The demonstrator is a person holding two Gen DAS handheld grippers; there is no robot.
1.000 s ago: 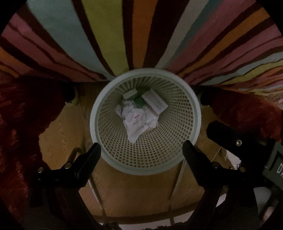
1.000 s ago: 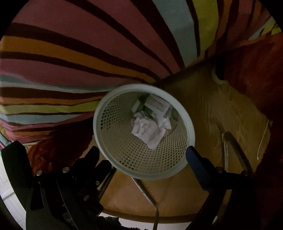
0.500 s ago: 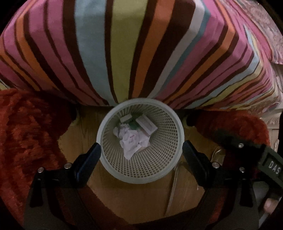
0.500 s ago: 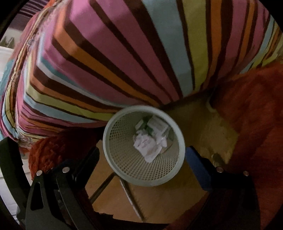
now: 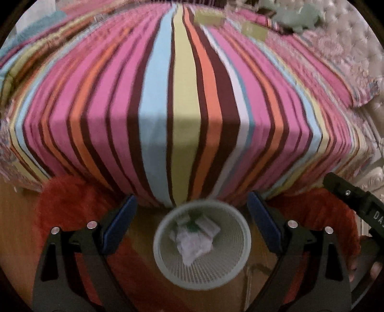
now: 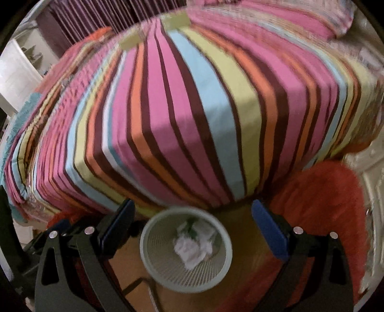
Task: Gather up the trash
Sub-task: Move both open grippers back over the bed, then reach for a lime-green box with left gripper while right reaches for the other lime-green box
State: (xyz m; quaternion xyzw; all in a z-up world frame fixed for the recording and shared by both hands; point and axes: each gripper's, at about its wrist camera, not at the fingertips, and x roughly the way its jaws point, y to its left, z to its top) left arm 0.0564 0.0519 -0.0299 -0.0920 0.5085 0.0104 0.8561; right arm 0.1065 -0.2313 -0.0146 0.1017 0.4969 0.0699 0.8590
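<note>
Both grippers have risen from the bin (image 5: 202, 244), which looks smaller now, crumpled paper (image 5: 192, 247) inside. Left gripper (image 5: 192, 220) and right gripper (image 6: 193, 224) gape wide, holding nothing. Drop seemingly done; next likely means reaching the yellowish scraps (image 6: 176, 21) far up the striped bed (image 5: 187, 108).

Crumpled paper (image 5: 192, 244) in the mesh wastebasket (image 5: 163, 254) blurred, print unreadable, small green boxes (image 5: 208, 18) far back on the striped bedspread (image 5: 182, 100) smeared, right gripper body (image 5: 355, 199) cut off by the frame edge.
</note>
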